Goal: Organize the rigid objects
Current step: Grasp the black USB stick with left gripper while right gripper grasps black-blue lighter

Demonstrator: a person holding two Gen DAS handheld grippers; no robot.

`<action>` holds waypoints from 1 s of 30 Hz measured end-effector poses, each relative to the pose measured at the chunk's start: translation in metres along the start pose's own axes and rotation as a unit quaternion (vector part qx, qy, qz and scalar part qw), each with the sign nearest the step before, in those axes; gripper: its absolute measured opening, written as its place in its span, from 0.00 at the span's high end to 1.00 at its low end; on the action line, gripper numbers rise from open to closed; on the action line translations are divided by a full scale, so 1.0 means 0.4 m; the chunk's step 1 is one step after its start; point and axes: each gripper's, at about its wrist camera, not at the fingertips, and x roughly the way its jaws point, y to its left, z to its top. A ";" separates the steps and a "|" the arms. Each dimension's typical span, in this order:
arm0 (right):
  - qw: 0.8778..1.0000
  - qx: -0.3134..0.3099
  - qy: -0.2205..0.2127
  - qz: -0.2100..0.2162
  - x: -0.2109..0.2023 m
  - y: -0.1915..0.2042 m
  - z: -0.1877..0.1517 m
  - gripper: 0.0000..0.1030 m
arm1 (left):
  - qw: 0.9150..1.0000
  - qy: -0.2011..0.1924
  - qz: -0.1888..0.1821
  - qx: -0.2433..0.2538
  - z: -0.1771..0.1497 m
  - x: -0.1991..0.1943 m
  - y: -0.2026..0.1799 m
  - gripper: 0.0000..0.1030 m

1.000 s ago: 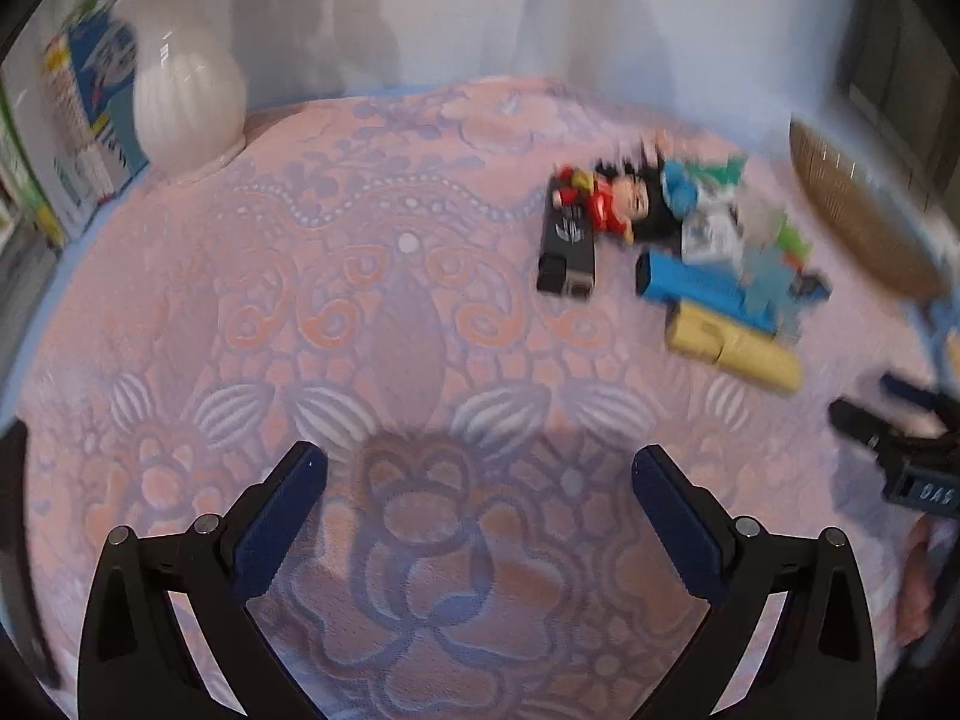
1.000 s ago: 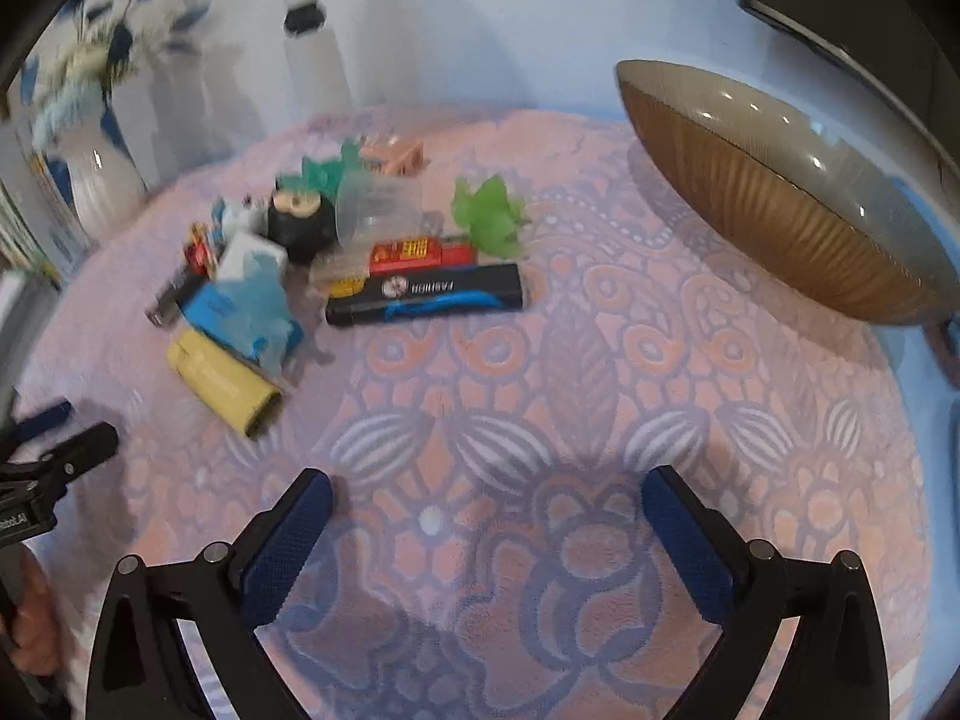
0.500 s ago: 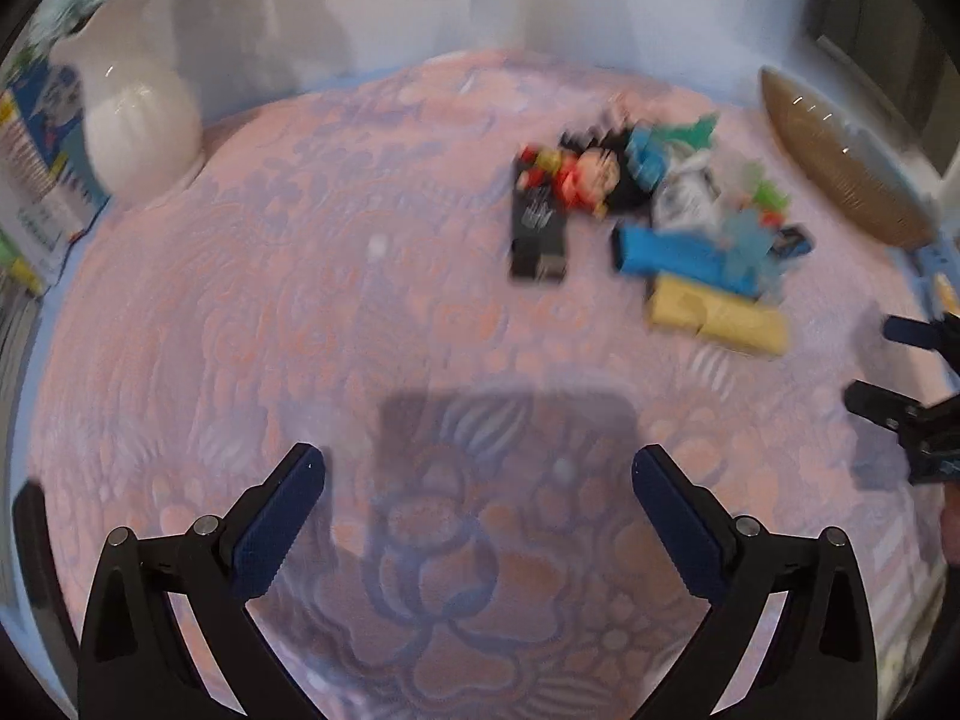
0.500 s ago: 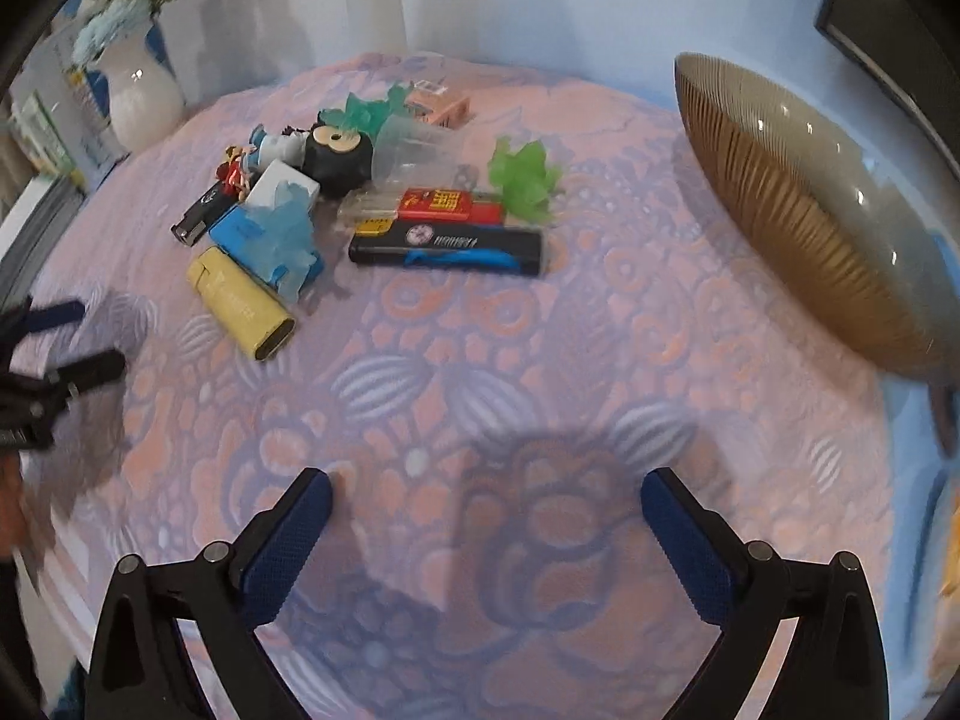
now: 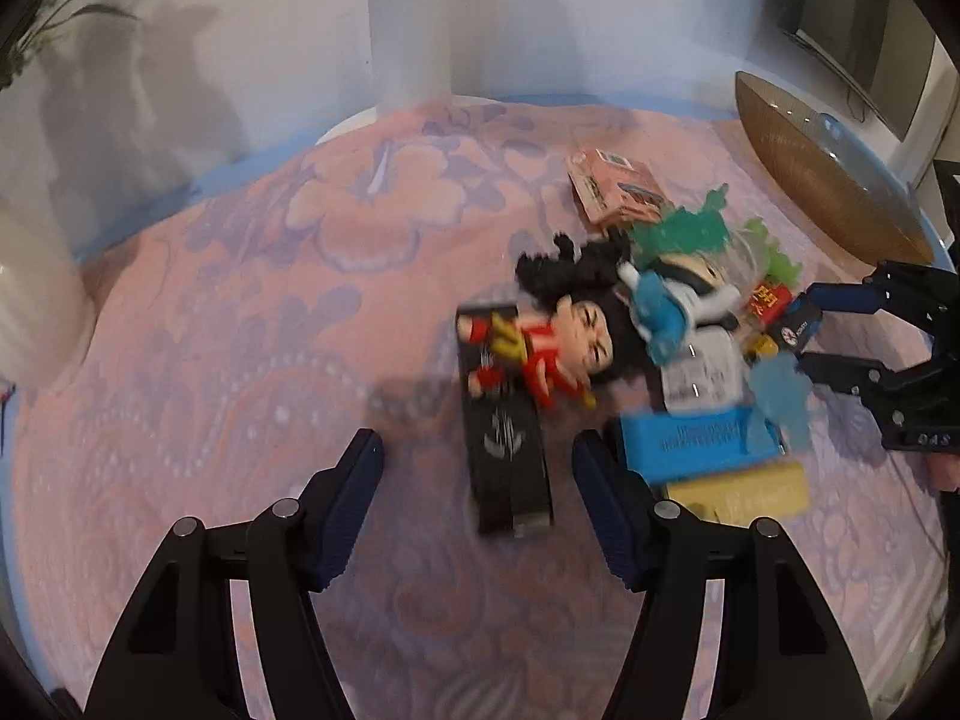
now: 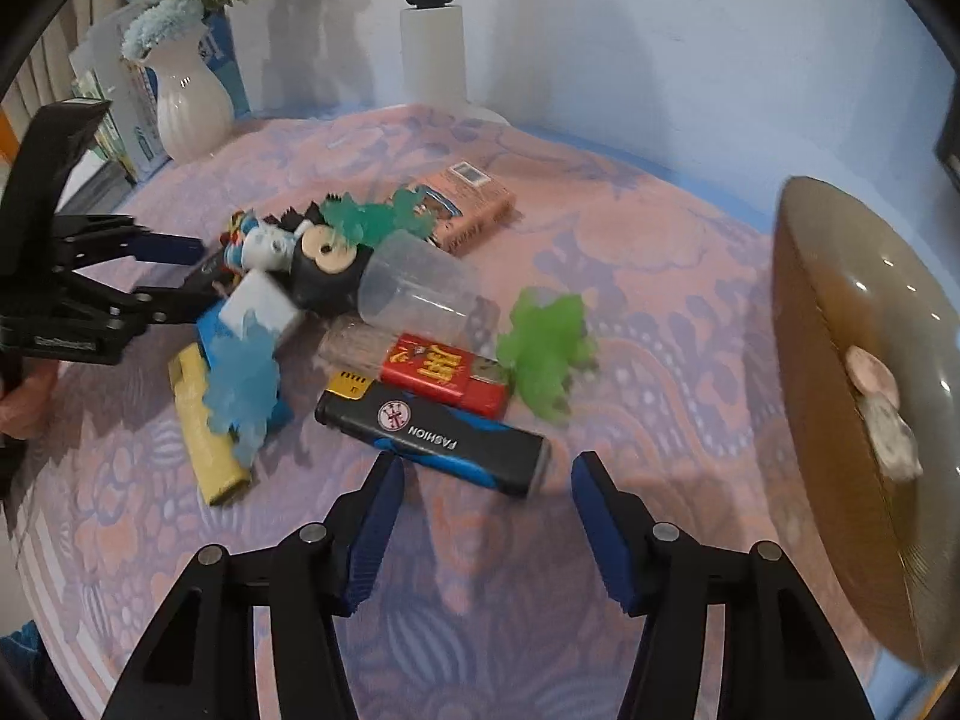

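Both hands look to be at the reaching step, each lining up on a lighter at the near edge of the pile; nothing is lifted yet. Low in the left wrist view, the left gripper point(image 5: 477, 462) has its jaws closing, and the black lighter point(image 5: 507, 450) lies lengthwise between them, the pads not touching it. Low in the right wrist view, the right gripper point(image 6: 487, 477) is closing too, nothing pinched, with the black-and-blue lighter point(image 6: 432, 432) lying crosswise just beyond its tips. My guess is that the next move calls for coming down further and, on the right, turning to take the lighter across its narrow side.

Further up, mid-frame, the clutter sits on the patterned cloth point(image 6: 660, 312): a red lighter point(image 6: 444, 372), a yellow lighter point(image 6: 204, 450), a doll in red point(image 5: 552, 354) lying over the black lighter's far end, and a clear cup point(image 6: 414, 288). At the right edge stands a brown bowl point(image 6: 840, 360), seemingly the place to sort into.
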 end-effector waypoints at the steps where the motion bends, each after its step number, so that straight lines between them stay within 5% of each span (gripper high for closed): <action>1: 1.000 -0.004 -0.003 0.003 0.006 0.001 0.008 0.44 | 1.000 -0.003 0.001 -0.001 0.006 0.006 -0.002 0.39; 7: 0.999 -0.034 -0.016 -0.005 0.013 0.024 0.016 0.46 | 1.000 -0.027 0.002 -0.004 0.002 -0.001 -0.004 0.51; 10: 1.000 -0.015 -0.002 -0.017 0.020 0.003 0.033 0.27 | 0.999 -0.030 0.004 -0.017 -0.008 -0.006 0.004 0.53; 15: 1.000 -0.018 -0.008 0.007 0.049 0.009 0.052 0.26 | 0.999 -0.039 0.010 -0.022 -0.008 -0.001 0.004 0.52; 17: 0.999 -0.022 -0.018 0.016 0.043 0.024 0.051 0.40 | 0.999 -0.040 0.011 -0.021 -0.006 0.000 0.005 0.53; 19: 0.999 -0.035 -0.020 0.021 0.032 0.048 0.040 0.63 | 0.999 -0.043 0.015 -0.020 -0.012 -0.004 0.004 0.59; 22: 0.998 -0.058 -0.018 0.020 -0.003 0.100 -0.004 0.77 | 0.998 -0.047 0.021 -0.022 -0.031 -0.018 0.003 0.75; 30: 0.998 -0.048 -0.014 0.032 -0.090 0.171 -0.144 0.78 | 0.998 -0.052 0.010 -0.041 -0.107 -0.069 0.016 0.78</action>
